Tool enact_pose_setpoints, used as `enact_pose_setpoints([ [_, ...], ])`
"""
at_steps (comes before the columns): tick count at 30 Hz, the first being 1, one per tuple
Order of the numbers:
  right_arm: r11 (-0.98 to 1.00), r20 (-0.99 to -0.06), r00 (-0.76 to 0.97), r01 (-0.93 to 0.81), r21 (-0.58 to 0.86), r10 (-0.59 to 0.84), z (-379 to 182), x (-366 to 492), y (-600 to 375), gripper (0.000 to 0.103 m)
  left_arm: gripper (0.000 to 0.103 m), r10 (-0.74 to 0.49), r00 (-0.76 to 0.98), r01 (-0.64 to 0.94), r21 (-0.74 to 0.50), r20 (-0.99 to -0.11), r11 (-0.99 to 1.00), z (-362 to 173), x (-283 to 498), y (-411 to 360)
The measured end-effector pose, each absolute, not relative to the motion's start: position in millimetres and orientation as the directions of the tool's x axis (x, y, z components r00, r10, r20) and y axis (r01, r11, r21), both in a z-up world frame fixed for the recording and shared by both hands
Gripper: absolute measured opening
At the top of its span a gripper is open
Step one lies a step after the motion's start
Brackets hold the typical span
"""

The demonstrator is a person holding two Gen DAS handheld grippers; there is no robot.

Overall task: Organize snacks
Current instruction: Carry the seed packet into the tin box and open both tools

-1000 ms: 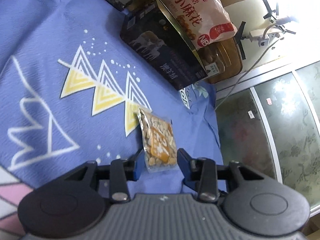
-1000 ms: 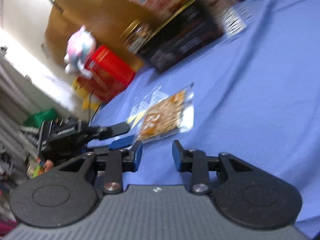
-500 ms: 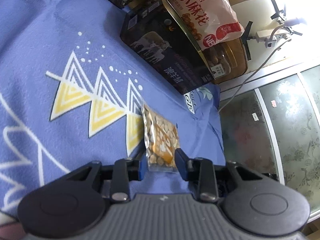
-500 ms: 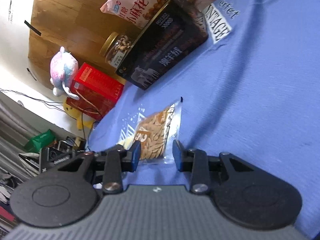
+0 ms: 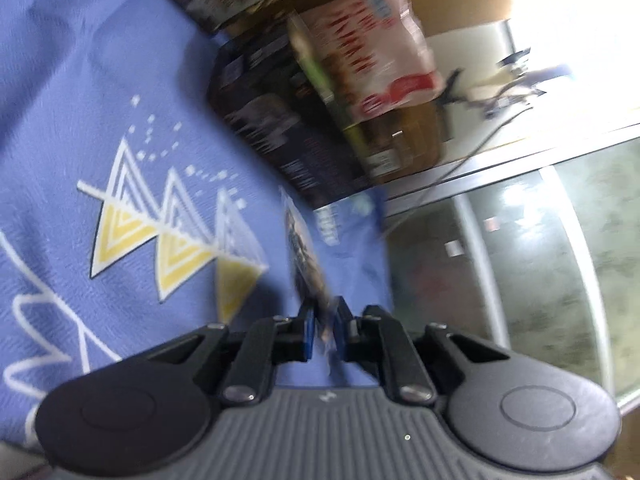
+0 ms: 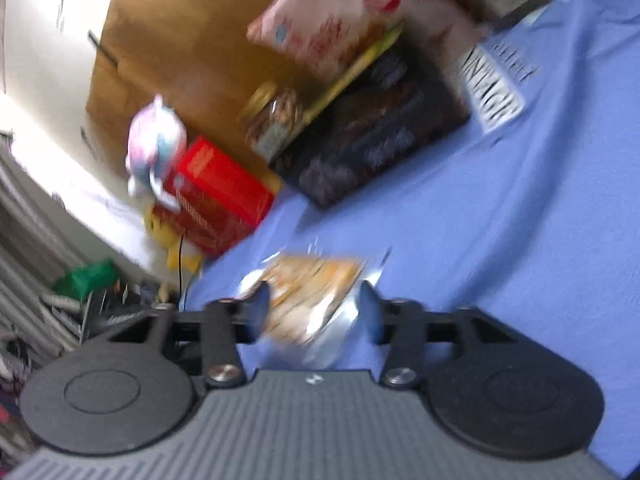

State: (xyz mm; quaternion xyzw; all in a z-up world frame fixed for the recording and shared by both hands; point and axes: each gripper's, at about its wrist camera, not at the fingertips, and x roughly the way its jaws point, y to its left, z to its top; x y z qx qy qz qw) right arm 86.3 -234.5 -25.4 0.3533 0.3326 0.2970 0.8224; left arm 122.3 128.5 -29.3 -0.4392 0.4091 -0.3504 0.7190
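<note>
Left wrist view, blurred: our left hand-held gripper [image 5: 325, 322] is clamped on the near end of the snack packet [image 5: 305, 264], which stands edge-on above the blue cloth [image 5: 80, 80]. Far off, a dark box [image 5: 276, 128] holds a pink snack bag [image 5: 376, 52].

Right wrist view, blurred: our right hand-held gripper [image 6: 314, 306] has fingers apart, the snack packet [image 6: 308, 292] between them; contact unclear. A jar [image 6: 272, 120] sits left of the dark box [image 6: 376, 136].
</note>
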Motion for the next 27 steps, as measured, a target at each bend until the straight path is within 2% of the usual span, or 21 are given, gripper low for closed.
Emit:
enact_pose_setpoints([
  [5,0.446,-0.276,0.555,-0.197,0.873,0.785,-39.3,91.5,-239.1,0.062,0.010,-0.879,0.435,0.183,-0.936,-0.197,0.300,-18.9,108.4,137.7],
  [9,0.383,-0.244,0.497,-0.200,0.902,0.833,-40.7,84.8,-224.0,0.062,0.010,-0.883,0.434,0.198,-0.937,-0.181,0.289,-14.4,103.1,137.3],
  [13,0.364,-0.220,0.481,-0.229,0.903,0.849,-30.0,79.4,-220.5,0.033,0.010,-0.870,0.447,0.205,-0.923,-0.208,0.325,-5.4,109.2,135.4],
  [14,0.373,-0.216,0.489,-0.251,0.893,0.845,-23.6,80.3,-223.0,0.031,0.010,-0.871,0.443,0.212,-0.920,-0.211,0.330,-0.4,114.8,133.3],
  [18,0.459,-0.222,0.551,-0.339,0.821,0.804,17.2,99.8,-229.0,0.024,0.011,-0.849,0.457,0.297,-0.854,-0.265,0.427,32.6,149.1,114.8],
  [21,0.549,-0.240,0.607,-0.394,0.737,0.757,45.1,132.2,-229.5,0.024,0.011,-0.823,0.481,0.327,-0.810,-0.301,0.487,51.9,187.0,98.5],
  [25,0.655,-0.299,0.661,-0.390,0.647,0.688,58.0,191.5,-226.3,0.025,0.013,-0.754,0.521,0.332,-0.718,-0.401,0.611,65.3,241.6,66.8],
  [27,0.700,-0.333,0.683,-0.368,0.613,0.650,56.0,221.2,-225.4,0.028,0.018,-0.716,0.531,0.327,-0.670,-0.453,0.666,63.4,262.7,51.1],
])
